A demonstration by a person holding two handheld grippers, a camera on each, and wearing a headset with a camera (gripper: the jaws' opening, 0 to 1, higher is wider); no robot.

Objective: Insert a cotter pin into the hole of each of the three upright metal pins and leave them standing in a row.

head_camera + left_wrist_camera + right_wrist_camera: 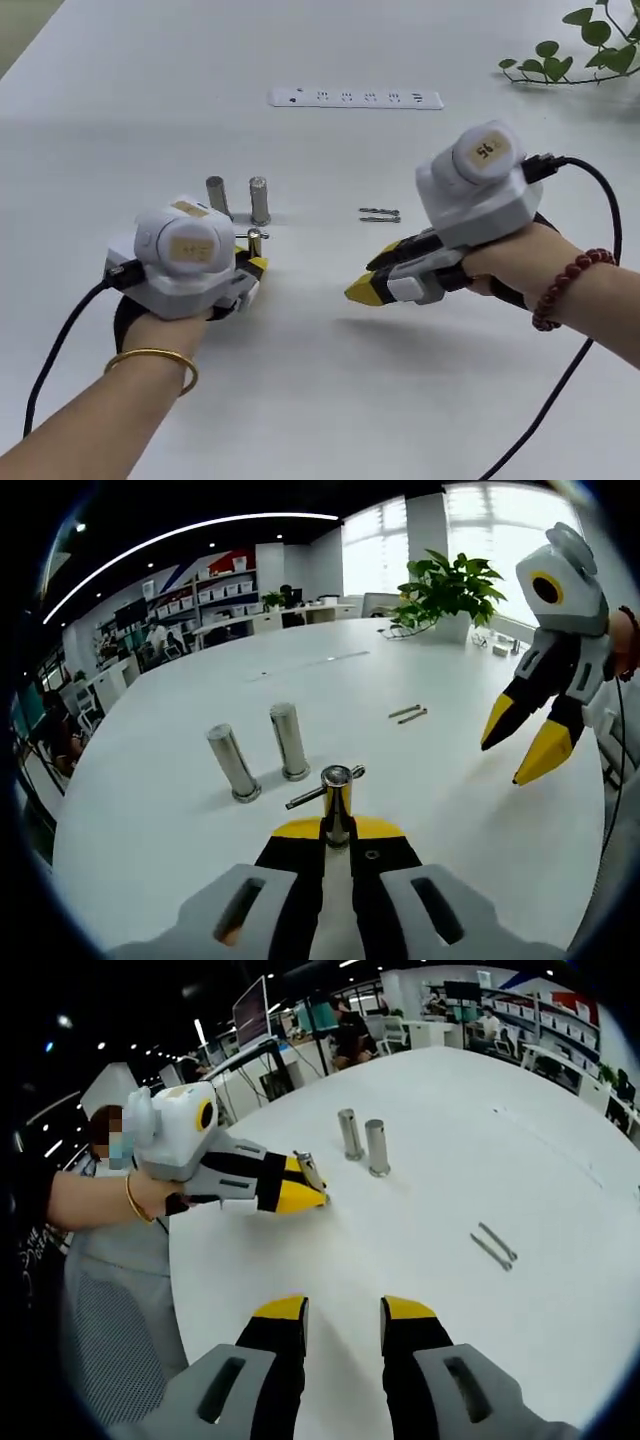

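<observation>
Fingers of left gripper (337, 832) pinching metal pin (337, 788), those of right gripper (343, 1312) spread

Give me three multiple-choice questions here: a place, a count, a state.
1. Where are the two loose cotter pins? A in the right gripper; B on the floor; C on the table, right of the metal pins.
2. How many metal pins stand free? A one; B two; C three.
3. The right gripper is: A open, empty; B shut, empty; C shut on a cotter pin.
Answers: C, they lie on the table; B, the third is in the left gripper; A, jaws apart, nothing between.
</observation>
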